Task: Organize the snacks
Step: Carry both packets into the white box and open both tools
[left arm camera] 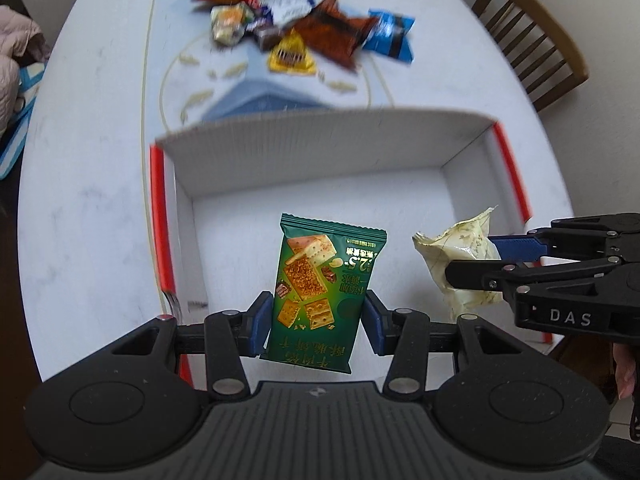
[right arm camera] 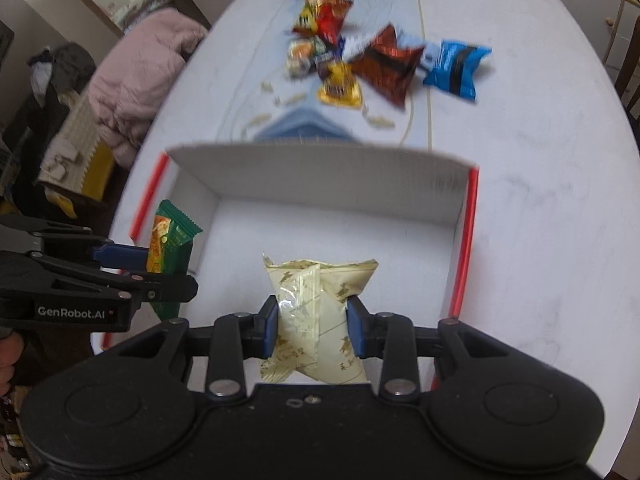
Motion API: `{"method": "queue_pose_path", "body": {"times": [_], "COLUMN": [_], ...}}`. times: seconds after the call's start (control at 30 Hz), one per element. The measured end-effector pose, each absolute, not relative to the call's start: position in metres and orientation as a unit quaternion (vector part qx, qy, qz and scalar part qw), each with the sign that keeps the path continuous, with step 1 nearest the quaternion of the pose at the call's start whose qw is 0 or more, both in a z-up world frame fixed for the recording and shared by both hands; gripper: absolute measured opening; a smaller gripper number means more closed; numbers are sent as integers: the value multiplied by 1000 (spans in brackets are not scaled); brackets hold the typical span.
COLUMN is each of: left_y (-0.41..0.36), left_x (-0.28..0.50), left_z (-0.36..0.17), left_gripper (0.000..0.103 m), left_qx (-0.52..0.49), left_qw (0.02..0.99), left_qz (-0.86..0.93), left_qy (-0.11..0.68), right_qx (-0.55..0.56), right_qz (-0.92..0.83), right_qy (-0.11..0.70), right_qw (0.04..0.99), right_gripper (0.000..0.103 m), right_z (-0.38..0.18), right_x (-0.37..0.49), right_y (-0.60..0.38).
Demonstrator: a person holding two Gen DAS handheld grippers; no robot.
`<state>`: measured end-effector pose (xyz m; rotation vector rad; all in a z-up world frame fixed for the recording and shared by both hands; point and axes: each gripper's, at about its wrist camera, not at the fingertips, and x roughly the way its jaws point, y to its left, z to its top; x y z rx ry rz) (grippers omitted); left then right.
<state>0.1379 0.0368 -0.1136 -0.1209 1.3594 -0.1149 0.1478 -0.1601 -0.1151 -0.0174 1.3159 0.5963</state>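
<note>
Left gripper first: I have its blue pads pressed against both side edges of the green cracker packet, which stands upright between them, well clear of the floor of the white box. From the right wrist view the same packet hangs near the box's left wall, at the red-trimmed edge, so I judge it is over the box but close to the side.

Moving right, the box floor between my two loads looks bare; I see nothing lying in it yet, though the near part is hidden behind the tools.

Right gripper is pinching the cream packet across its middle, the wrapper crumpled inward where the pads bite. In the left wrist view that packet sits toward the right half of the box, also held above the floor.

Beyond the far wall, the loose snack pile lies on the white table: red, orange, yellow and blue bags, blurred, some overlapping.

As I read it, this is the drop-off step, with both packets carried in and neither let go. Next I would lower each one toward the floor, nudge the green one inward away from the left wall, then spread the fingers and lift straight out. The two tools are near each other, so I would keep them from touching on the way up before going for the pile.
</note>
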Motion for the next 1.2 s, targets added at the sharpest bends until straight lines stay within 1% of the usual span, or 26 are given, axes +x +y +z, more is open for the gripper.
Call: {"method": "queue_pose_path", "body": {"times": [0.27,0.53,0.87,0.93,1.0,1.2], "left_y": [25,19,20,21,24,31], "left_x": [132,130,131,134,136,131], "left_z": [-147,-167,-179,-180,-181,-176], "left_gripper": [46,46,47,47,50,52], "left_qx": [-52,-51,-59,-63,-71,-73], "left_qw": [758,744,734,732,730,736], "left_qz": [-28,-14,-11,-10,-11,-16], "left_qy": [649,667,676,678,680,673], "right_qx": [-36,-63,-73,-73,-71,-67], "right_qz": [267,264,259,257,255,255], "right_qy": [614,620,628,630,631,630], "right_qw": [742,737,730,729,730,730], "right_gripper": [34,34,34,35,36,39], "right_z": [-145,-159,-172,-173,-174,-172], "right_x": [138,130,127,128,128,129], "right_y": [-147,-137,-130,-130,-131,-132]}}
